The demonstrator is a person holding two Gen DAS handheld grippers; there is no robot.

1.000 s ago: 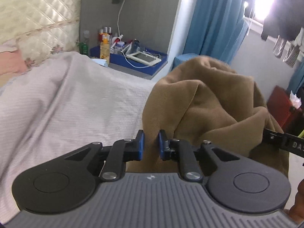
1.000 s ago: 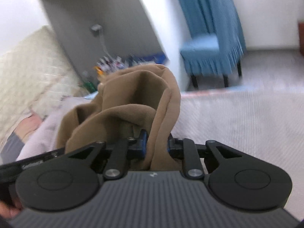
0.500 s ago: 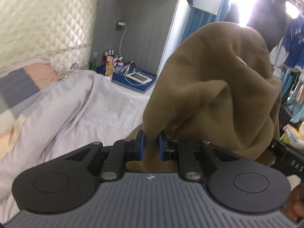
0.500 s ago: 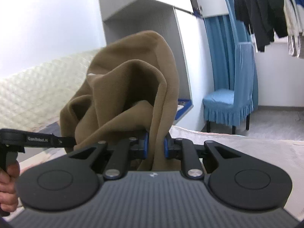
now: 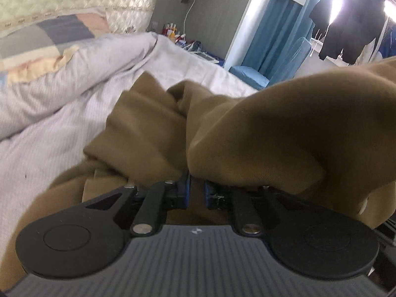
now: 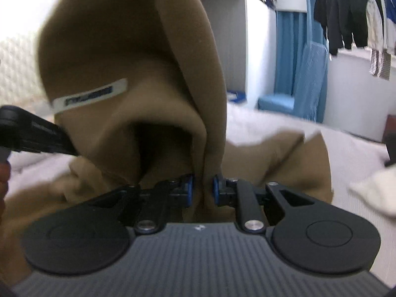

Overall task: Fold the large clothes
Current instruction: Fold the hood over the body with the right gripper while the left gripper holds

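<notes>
The brown hooded sweatshirt is held bunched above the bed, pinched in the nearly closed left tool and right tool.

Left gripper: ribbed grey housing with a small pale logo at its front edge; two black plates either side, each with a raised round disc; black link arms behind the claw, pinned with silver screws; blue pads lining the inner fingers.

Right gripper: same build, with grey ribbed body, black disc plates, silver screws and blue pads. Left of this claw, a black bar of the other unit with faint pale lettering, too blurred to read.
</notes>
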